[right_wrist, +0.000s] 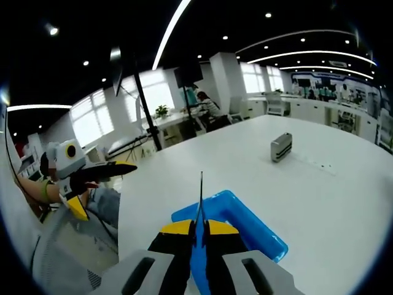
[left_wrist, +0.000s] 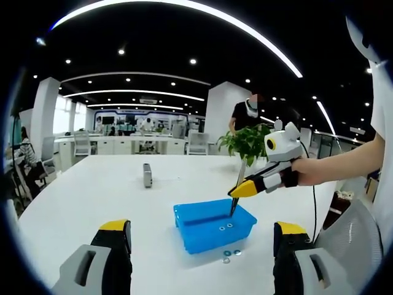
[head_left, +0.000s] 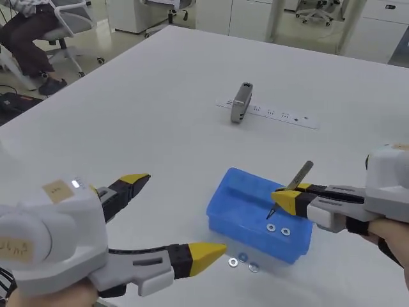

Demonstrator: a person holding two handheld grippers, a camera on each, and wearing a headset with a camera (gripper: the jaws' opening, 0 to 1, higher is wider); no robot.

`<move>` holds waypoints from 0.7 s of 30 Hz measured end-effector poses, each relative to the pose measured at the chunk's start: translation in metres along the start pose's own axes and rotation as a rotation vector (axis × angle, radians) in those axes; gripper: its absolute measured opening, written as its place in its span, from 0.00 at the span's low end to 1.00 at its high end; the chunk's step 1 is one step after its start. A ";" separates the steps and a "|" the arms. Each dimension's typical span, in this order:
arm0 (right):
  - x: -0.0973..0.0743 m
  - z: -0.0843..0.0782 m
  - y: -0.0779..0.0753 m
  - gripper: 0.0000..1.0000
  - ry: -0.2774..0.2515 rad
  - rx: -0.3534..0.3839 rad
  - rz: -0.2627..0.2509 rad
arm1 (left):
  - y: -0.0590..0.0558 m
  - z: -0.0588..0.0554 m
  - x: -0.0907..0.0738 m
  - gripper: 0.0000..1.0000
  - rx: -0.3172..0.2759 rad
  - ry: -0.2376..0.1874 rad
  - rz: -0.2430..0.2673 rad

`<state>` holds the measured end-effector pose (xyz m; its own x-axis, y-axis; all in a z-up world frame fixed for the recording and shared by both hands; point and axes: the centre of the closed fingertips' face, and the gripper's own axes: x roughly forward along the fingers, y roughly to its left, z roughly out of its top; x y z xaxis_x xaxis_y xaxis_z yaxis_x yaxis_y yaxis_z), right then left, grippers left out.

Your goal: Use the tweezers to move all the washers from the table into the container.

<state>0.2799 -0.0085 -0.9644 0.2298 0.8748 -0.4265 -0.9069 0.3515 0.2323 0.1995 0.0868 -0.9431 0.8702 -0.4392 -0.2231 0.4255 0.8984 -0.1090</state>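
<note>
Three washers (head_left: 243,259) lie close together on the white bench (head_left: 160,109), just beside the near wall of a blue container (head_left: 239,211). Two more washers (head_left: 271,228) lie inside the container, toward its near right corner. The tweezers (head_left: 301,173) are tilted, with their tip down inside the container close to those two. The right gripper (head_left: 282,198) reaches in from the right, its fingers closed on the tweezers. The left gripper (head_left: 185,213) hovers left of the container with its fingers spread wide apart. Beyond the container, open bench surface runs to a grey device (head_left: 241,102) resting on a white strip (head_left: 281,115), and on to the far and left edges.
</note>
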 end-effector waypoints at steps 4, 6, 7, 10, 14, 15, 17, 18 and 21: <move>-0.004 0.002 0.005 0.04 -0.015 0.014 0.009 | 0.000 0.000 0.000 0.99 0.000 0.000 0.000; -0.006 0.001 0.007 0.04 -0.017 0.015 0.008 | 0.000 0.000 0.000 0.99 0.001 0.000 0.000; -0.008 0.000 0.007 0.04 -0.010 0.002 0.003 | 0.000 0.000 0.000 0.99 0.000 -0.002 -0.001; -0.010 0.000 0.010 0.04 -0.024 0.020 0.011 | 0.000 0.000 0.000 0.99 -0.002 -0.002 -0.001; -0.011 -0.003 0.016 0.04 -0.032 0.033 0.024 | 0.000 0.000 0.000 0.99 0.001 0.000 -0.002; -0.011 -0.004 0.017 0.04 -0.034 0.034 0.028 | -0.001 0.000 0.000 0.99 0.001 0.000 -0.003; -0.010 -0.007 0.020 0.04 -0.033 0.045 0.033 | -0.001 0.000 0.000 0.99 0.000 -0.001 -0.004; -0.010 -0.009 0.021 0.04 -0.030 0.046 0.037 | -0.001 0.000 0.000 0.99 0.000 0.000 -0.004; -0.008 -0.016 0.026 0.04 -0.022 0.050 0.040 | 0.000 0.000 0.000 0.99 0.000 0.000 -0.002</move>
<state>0.2490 -0.0117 -0.9689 0.2014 0.8955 -0.3969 -0.8970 0.3314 0.2925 0.1992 0.0868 -0.9430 0.8694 -0.4409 -0.2231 0.4270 0.8976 -0.1097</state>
